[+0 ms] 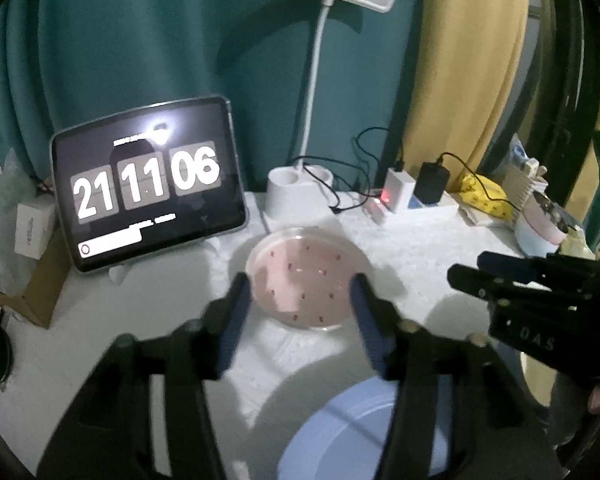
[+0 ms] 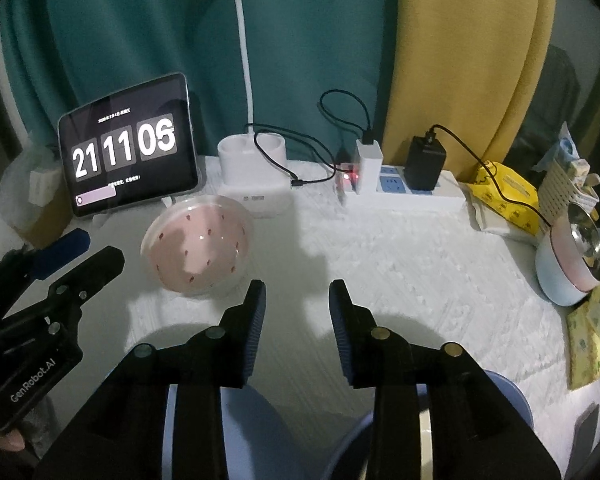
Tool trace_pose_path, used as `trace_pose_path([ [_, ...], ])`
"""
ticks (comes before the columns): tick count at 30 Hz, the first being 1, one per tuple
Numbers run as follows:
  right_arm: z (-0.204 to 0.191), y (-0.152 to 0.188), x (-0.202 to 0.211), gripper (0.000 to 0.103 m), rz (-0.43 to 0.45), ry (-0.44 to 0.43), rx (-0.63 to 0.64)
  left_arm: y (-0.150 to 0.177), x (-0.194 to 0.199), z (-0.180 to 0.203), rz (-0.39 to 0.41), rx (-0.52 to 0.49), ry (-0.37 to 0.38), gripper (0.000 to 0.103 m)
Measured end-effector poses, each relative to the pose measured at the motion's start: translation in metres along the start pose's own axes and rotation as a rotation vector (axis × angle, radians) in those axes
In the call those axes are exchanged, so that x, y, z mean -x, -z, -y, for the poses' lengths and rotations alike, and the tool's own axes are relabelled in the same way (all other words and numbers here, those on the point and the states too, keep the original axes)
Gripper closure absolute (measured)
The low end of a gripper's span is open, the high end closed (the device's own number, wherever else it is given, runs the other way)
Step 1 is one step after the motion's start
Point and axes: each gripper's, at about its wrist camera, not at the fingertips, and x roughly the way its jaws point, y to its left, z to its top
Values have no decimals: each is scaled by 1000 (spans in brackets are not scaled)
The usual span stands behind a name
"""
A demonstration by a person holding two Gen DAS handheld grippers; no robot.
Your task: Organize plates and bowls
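A pink bowl with red dots (image 1: 302, 276) sits on the white table; it also shows in the right wrist view (image 2: 198, 250). My left gripper (image 1: 300, 286) is open and empty, hovering just before the bowl with a finger on either side of its near rim. It shows in the right wrist view (image 2: 76, 254) at the left. My right gripper (image 2: 298, 292) is open and empty over bare table; it shows in the left wrist view (image 1: 472, 266) at the right. A light blue plate (image 1: 364, 436) lies at the near edge. Blue dishes (image 2: 508, 404) lie under my right gripper. Stacked bowls (image 2: 572, 268) stand far right.
A tablet showing a clock (image 2: 128, 148) stands at the back left, next to a white lamp base (image 2: 254, 178). A power strip with chargers and cables (image 2: 404, 186) lies along the back. Yellow packets (image 2: 508, 196) and clutter sit at the right. A cardboard box (image 1: 36, 280) is far left.
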Motion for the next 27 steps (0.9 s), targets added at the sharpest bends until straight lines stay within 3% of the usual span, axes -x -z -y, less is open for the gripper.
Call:
trace_pose_path([
  [1,-1,-1,-2,57,-1,-2,-3,-1,-2,-4,1,8,-1,40],
  [4,-5,-6,-8,54,2,-7,-14,-2,-8,-12,-5,20,-8,40],
  [19,-18,-22,-48,52,-67,-36,-111,1,-54,-41,-74,57,-39,40],
  [27,-36,-16,-82,52,-124,-35,-125,8,-79,-50,-130,76,-12,40],
])
